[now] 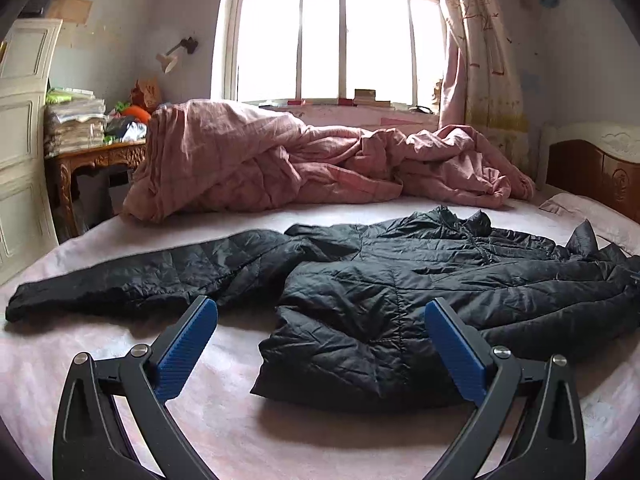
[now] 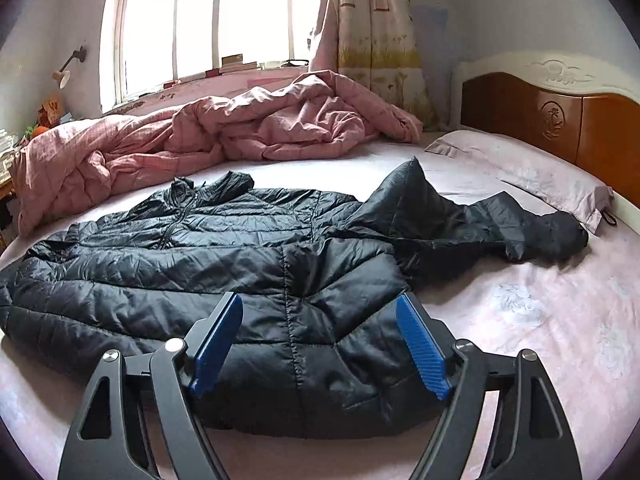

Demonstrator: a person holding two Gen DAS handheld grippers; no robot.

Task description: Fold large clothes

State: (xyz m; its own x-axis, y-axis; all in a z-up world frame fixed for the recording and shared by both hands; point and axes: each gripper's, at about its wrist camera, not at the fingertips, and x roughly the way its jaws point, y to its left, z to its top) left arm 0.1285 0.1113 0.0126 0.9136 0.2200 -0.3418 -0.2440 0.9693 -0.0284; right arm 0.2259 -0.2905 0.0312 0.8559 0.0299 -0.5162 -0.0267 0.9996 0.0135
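Note:
A black quilted puffer jacket (image 1: 400, 280) lies spread flat on the pink bedsheet (image 1: 224, 420), front up with its zipper showing. One sleeve (image 1: 120, 280) stretches out to the left in the left wrist view. In the right wrist view the jacket (image 2: 200, 264) fills the middle and the other sleeve (image 2: 500, 232) runs right toward the pillow. My left gripper (image 1: 320, 312) is open just above the jacket's near left hem corner, holding nothing. My right gripper (image 2: 320, 308) is open over the near right hem, its blue pads (image 2: 420, 344) apart from the cloth.
A crumpled pink quilt (image 1: 280, 160) is heaped behind the jacket under the window. A pillow (image 2: 528, 176) and a wooden headboard (image 2: 560, 120) stand at the right. A carved side table (image 1: 92, 160) with stacked items and a white cabinet (image 1: 20, 140) are at the left.

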